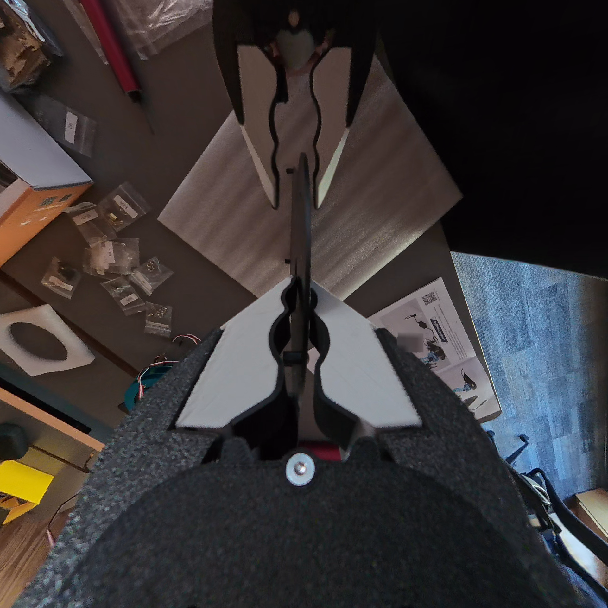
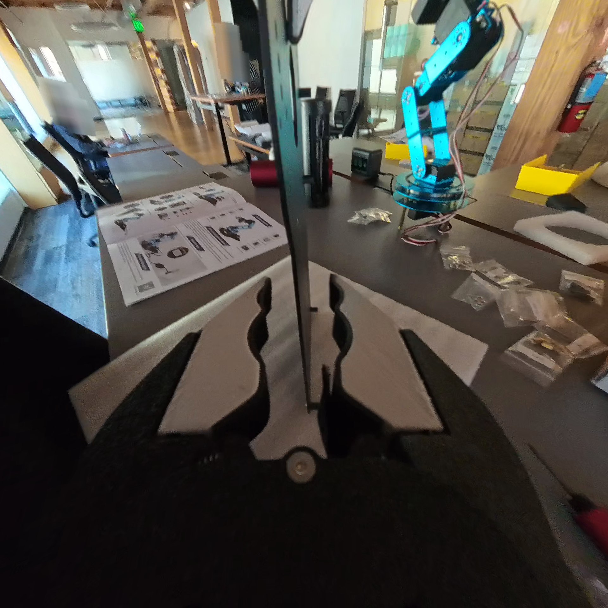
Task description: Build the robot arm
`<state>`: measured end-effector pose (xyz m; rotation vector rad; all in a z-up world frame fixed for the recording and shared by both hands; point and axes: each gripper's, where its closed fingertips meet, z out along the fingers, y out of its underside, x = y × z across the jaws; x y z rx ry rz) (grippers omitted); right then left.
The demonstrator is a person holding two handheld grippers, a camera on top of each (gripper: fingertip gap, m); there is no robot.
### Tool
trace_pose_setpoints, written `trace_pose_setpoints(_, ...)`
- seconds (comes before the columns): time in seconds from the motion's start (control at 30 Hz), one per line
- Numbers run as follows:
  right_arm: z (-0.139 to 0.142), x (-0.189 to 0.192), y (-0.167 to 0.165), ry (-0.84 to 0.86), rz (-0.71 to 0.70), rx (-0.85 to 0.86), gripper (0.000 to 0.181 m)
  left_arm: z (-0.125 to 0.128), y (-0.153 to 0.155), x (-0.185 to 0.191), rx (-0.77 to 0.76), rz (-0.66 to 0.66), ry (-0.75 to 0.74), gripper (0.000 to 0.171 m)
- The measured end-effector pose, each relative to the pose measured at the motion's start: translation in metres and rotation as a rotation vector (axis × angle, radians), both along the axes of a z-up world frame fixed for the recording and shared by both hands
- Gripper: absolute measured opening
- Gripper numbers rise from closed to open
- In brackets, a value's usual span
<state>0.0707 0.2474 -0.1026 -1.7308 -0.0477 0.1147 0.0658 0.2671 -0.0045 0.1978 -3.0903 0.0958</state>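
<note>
My left gripper point(image 1: 301, 291) is shut on a thin black plate point(image 1: 301, 230), which I see edge-on and which runs forward out of the jaws. The plate stands upright over a white foam sheet point(image 1: 230, 214) on the dark table point(image 1: 184, 108). My right gripper point(image 1: 296, 204) faces it from the far end, its fingers open on either side of the plate's other edge. In the right wrist view the right gripper point(image 2: 300, 279) is open, and the black plate point(image 2: 289, 197) stands between its fingers point(image 2: 334, 286) with a gap on each side. The foam sheet point(image 2: 411, 329) lies below.
An open instruction booklet point(image 2: 187, 237) lies at the table's edge by the blue carpet point(image 1: 543, 329). Several small parts bags point(image 2: 526, 296), a blue robot arm point(image 2: 431, 115), a white foam frame point(image 2: 566, 237), a black cylinder point(image 2: 317, 148) and yellow boxes point(image 2: 552, 177) lie around. There is about 11 centimeters between the tips of the two grippers.
</note>
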Motion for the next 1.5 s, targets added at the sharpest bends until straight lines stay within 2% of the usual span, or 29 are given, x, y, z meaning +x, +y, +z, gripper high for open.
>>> trace_pose_setpoints(0.1, 0.000, 0.000, 0.011, -0.008, 0.001, -0.006, 0.001, 0.002, 0.005, 0.000, 0.034, -0.030, -0.011, 0.001)
trace_pose_setpoints(0.2, 0.015, -0.001, 0.015, 0.006, 0.013, -0.005, 0.000, 0.014, 0.022, 0.000, 0.091, -0.037, -0.023, 0.001)
trace_pose_setpoints(0.27, 0.039, -0.003, 0.013, 0.025, 0.030, -0.028, 0.000, 0.033, 0.031, 0.000, 0.065, 0.008, -0.022, 0.002)
trace_pose_setpoints(0.4, 0.098, -0.003, -0.008, -0.019, 0.043, -0.167, 0.001, 0.080, 0.029, -0.007, -0.157, 0.079, -0.047, 0.002)
trace_pose_setpoints(0.5, 0.123, -0.004, -0.029, -0.037, 0.053, -0.306, 0.001, 0.089, 0.022, -0.015, -0.365, 0.111, -0.081, 0.001)
trace_pose_setpoints(0.6, 0.115, -0.008, -0.041, -0.043, 0.043, -0.468, 0.000, 0.059, 0.024, -0.021, -0.527, 0.144, -0.093, 0.001)
trace_pose_setpoints(0.83, 0.039, -0.012, -0.041, -0.097, 0.010, -0.873, 0.000, -0.051, 0.036, -0.023, -0.805, 0.281, -0.073, 0.004)
trace_pose_setpoints(0.97, 0.008, -0.017, -0.037, -0.084, 0.011, -1.036, 0.000, -0.092, 0.040, -0.029, -0.878, 0.317, -0.047, 0.004)
trace_pose_setpoints(1.2, -0.020, -0.026, -0.020, -0.079, 0.052, -1.186, 0.001, -0.133, 0.060, -0.037, -0.889, 0.367, -0.007, 0.005)
trace_pose_setpoints(1.33, -0.025, -0.020, -0.019, -0.093, 0.041, -1.206, 0.001, -0.131, 0.061, -0.034, -0.954, 0.393, -0.033, 0.006)
trace_pose_setpoints(1.5, -0.025, -0.016, -0.020, -0.025, 0.000, -1.171, 0.001, -0.125, 0.070, -0.028, -0.993, 0.532, -0.181, 0.018)
